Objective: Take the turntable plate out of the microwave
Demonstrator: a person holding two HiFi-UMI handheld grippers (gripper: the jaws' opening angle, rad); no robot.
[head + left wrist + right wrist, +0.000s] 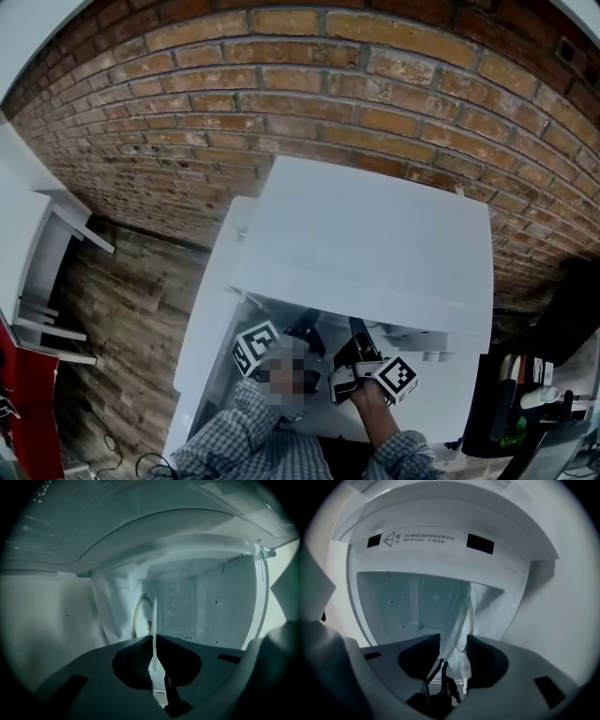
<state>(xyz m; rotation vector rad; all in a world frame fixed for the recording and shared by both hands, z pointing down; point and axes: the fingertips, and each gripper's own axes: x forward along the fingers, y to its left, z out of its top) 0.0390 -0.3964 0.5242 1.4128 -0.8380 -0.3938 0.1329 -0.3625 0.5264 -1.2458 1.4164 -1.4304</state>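
Left gripper view: caught left gripper (153, 638) pinched on the rim of the clear round glass turntable plate (153, 618), edge-on, near the front edge of the white microwave (197, 606). Found right gripper (453, 641) gaping around that rim, pads not touching.

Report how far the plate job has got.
Done: the microwave is open and the left gripper is shut on the plate rim. In hand: the right gripper stands open around the rim, not pinching. Left: the plate is still inside; lift it out.
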